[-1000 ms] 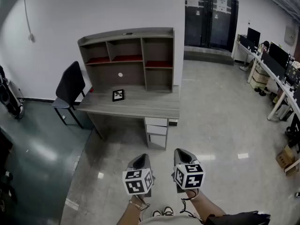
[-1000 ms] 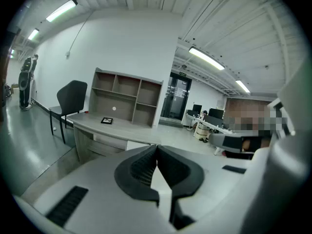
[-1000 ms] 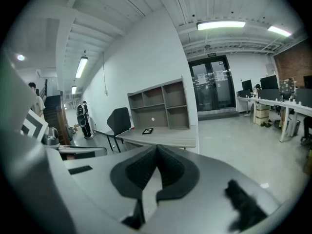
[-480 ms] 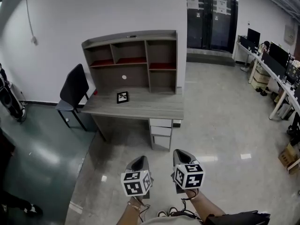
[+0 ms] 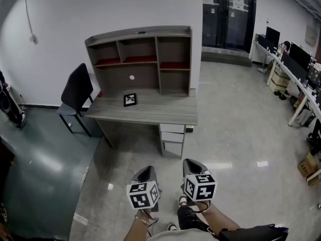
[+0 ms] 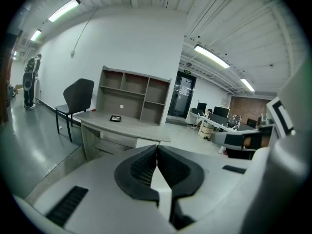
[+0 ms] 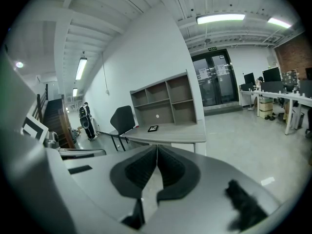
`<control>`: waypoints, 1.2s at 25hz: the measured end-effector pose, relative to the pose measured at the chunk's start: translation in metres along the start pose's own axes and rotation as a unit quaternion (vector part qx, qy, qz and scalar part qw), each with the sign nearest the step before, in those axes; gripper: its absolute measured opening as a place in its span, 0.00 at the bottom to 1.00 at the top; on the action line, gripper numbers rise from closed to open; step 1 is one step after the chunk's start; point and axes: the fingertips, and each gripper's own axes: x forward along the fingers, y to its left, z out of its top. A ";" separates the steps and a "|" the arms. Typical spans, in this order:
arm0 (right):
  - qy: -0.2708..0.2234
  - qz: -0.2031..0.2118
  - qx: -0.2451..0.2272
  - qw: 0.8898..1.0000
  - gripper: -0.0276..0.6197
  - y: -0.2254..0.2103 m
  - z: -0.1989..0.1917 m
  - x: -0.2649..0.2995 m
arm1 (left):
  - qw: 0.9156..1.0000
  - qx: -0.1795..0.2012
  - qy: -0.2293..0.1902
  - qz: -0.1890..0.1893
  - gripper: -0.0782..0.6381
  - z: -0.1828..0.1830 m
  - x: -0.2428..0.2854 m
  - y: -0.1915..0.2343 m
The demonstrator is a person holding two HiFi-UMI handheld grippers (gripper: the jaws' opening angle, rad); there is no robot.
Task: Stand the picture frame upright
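Bench [image 5: 150,115] with the shelf unit [image 5: 145,59] on top sits way across the floor from the person, and a black chair [image 5: 75,92] is parked at its left end. On the bench top the picture frame [image 5: 130,100] lies flat, left of middle, just in front of the shelves, with nothing else near it.

It looks small, so I'd guess it's light and stiff, probably with a slippery glass front that won't like a knock. It's too tiny from here to tell if there's a prop leg behind it. Best bet is to pinch one edge of the rim and tip it up, steadying with the other gripper.

The left gripper [image 5: 146,173] and right gripper [image 5: 193,164] are both well apart from the frame, low by the person's feet. Both sets of jaws are closed tight on nothing.
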 end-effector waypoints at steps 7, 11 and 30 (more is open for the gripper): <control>-0.001 0.002 0.003 1.000 0.09 -0.025 0.019 0.045 | 1.000 0.000 0.000 0.010 0.13 0.018 0.047 0.010; -0.003 0.006 0.002 1.000 0.09 -0.043 0.038 0.077 | 1.000 0.002 -0.005 0.013 0.13 0.040 0.084 0.012; 0.016 0.046 -0.002 0.999 0.09 -0.116 0.111 0.208 | 0.999 -0.004 0.001 0.053 0.13 0.111 0.216 0.027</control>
